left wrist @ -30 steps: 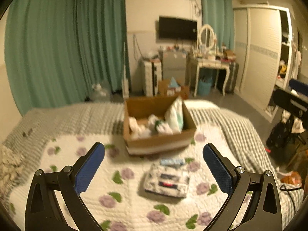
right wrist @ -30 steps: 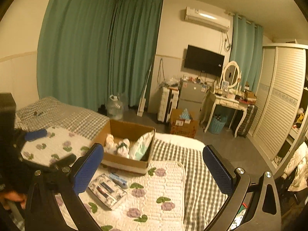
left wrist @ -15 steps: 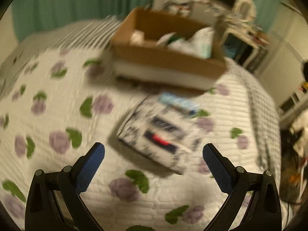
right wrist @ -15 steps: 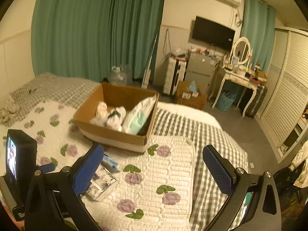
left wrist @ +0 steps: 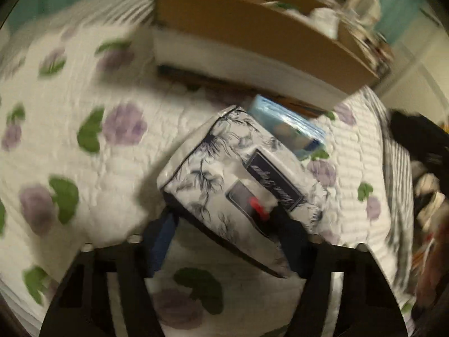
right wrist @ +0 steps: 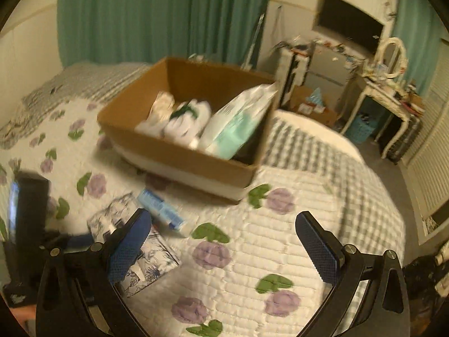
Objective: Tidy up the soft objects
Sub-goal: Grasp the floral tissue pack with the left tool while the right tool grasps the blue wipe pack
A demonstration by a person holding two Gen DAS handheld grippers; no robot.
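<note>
A soft floral-print tissue pack lies on the quilted bed. My left gripper has closed around its near end, one blue pad on each side. A small blue pack lies just behind it, in front of the cardboard box. In the right wrist view the tissue pack is at lower left and the blue pack beside it. The box holds white soft items and a white-green pack. My right gripper is open and empty above the quilt.
The floral quilt covers the bed, with checked bedding to the right. Green curtains, a dressing table, a TV and a wardrobe stand beyond the bed. The left gripper's body shows at the right view's left edge.
My left gripper dropped toward the bed and closed from wide open onto the floral tissue pack. My right gripper tilted down and moved nearer the box, still open.
</note>
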